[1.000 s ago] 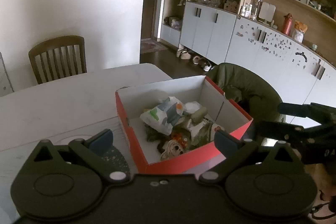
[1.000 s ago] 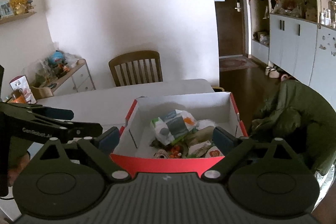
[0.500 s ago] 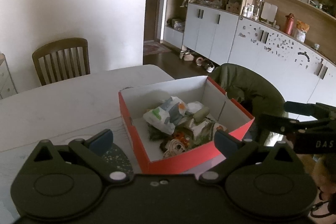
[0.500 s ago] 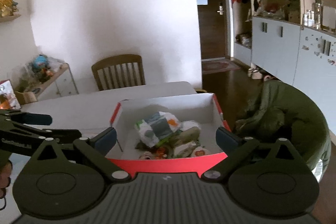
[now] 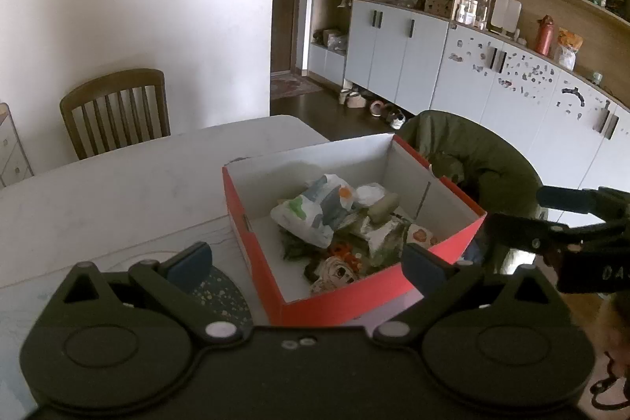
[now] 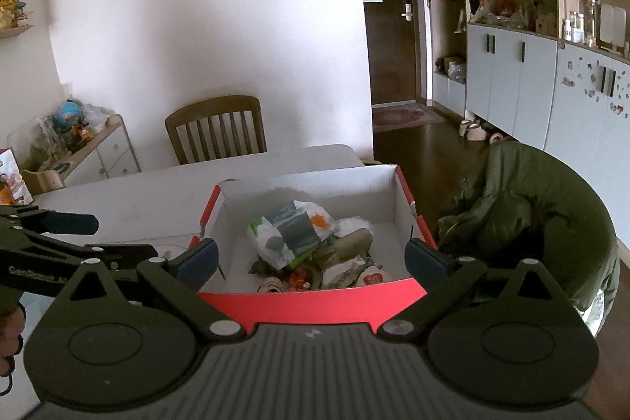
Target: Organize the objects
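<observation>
A red box with white inside walls [image 5: 453,247] stands on the white table [image 5: 130,184]; it also shows in the right wrist view [image 6: 315,306]. It holds a pile of items: a white patterned bag [image 5: 311,211], a crumpled wrapper and small toys [image 5: 338,266]. The bag also shows in the right wrist view [image 6: 291,231]. My left gripper [image 5: 307,258] is open and empty, held above the box's near left side. My right gripper [image 6: 311,258] is open and empty over the box's near wall. Each gripper shows in the other's view: the right one [image 5: 571,223], the left one [image 6: 59,243].
A wooden chair [image 5: 114,109] stands at the table's far side. A green padded seat [image 6: 551,223] sits right of the table. A dark speckled mat [image 5: 224,298] lies left of the box. Cabinets and shelves [image 5: 492,65] line the right wall.
Both grippers have drifted slightly with the view shifting; the box sits a little more to the right in the left wrist view. Both stay open and empty.
</observation>
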`<state>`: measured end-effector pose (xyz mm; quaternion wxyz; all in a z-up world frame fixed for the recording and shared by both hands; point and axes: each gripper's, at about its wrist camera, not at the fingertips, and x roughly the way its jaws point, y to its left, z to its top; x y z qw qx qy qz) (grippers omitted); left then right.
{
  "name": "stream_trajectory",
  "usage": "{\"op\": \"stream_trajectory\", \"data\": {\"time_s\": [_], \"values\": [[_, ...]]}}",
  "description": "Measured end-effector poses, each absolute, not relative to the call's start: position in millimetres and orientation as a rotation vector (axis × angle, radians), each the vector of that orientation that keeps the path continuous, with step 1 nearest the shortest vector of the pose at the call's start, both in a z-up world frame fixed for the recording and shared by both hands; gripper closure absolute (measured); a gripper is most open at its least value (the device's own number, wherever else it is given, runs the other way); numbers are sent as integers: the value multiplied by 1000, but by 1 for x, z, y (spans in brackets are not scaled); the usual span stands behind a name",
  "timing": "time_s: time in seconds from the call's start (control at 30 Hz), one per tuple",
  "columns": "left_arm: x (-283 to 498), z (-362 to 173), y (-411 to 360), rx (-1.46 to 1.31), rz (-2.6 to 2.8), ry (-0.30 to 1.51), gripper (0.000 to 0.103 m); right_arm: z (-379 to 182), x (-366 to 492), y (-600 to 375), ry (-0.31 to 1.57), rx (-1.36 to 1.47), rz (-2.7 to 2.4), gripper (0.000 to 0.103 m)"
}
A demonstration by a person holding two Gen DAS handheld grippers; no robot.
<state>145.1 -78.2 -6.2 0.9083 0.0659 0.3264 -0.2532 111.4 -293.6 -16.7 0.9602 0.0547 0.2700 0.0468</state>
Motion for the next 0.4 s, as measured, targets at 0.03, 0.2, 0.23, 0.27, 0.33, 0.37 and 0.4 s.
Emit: {"op": "stream_trajectory", "data": {"time_s": [0.03,0.2,0.23,0.27,0.33,0.37,0.4], "values": [[146,-7,-78,136,-523,672,1,-17,112,-293,550,111,99,1],[148,-8,-79,136,-523,675,1,-18,114,-291,557,107,114,2],[148,-8,-78,134,-523,675,1,-18,115,-290,558,106,116,2],[147,-7,-79,135,-521,673,1,-18,115,-290,559,105,117,2],[150,-9,-78,128,-524,678,1,-17,116,-290,558,101,118,1],[151,-9,-78,129,-526,678,1,-17,117,-290,558,98,118,1],[152,-9,-77,124,-525,679,1,-17,117,-289,559,97,117,1]]}}
